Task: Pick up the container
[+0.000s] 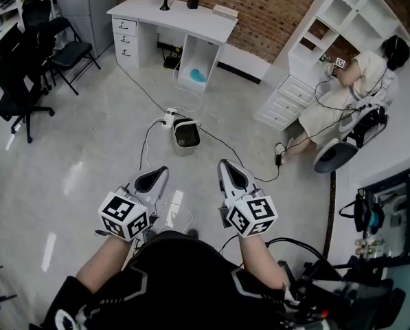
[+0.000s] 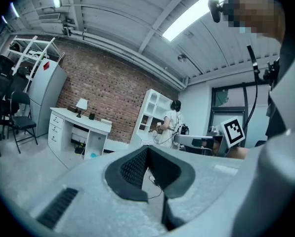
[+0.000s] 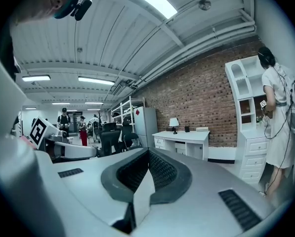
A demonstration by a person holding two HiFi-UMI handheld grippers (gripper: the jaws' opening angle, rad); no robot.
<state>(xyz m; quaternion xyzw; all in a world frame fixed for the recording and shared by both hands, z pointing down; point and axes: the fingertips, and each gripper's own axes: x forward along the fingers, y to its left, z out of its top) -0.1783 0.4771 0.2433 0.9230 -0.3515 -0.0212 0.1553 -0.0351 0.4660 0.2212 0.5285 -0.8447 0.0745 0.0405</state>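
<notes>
The container (image 1: 186,133) is a small white bin with a dark inside, standing on the pale floor ahead of me among cables. My left gripper (image 1: 160,172) and right gripper (image 1: 226,165) are held side by side in front of my body, well short of the bin and above the floor. Both are shut with nothing between the jaws. In the left gripper view the left gripper (image 2: 147,149) points toward the white desk (image 2: 80,124). The right gripper (image 3: 148,152) faces the brick wall in the right gripper view. The bin shows in neither gripper view.
A power strip (image 1: 169,115) and cables (image 1: 147,141) lie around the bin. A white desk (image 1: 174,16) stands at the back, black chairs (image 1: 23,81) at left. A person (image 1: 345,95) sits at a white shelf unit (image 1: 328,40) at right.
</notes>
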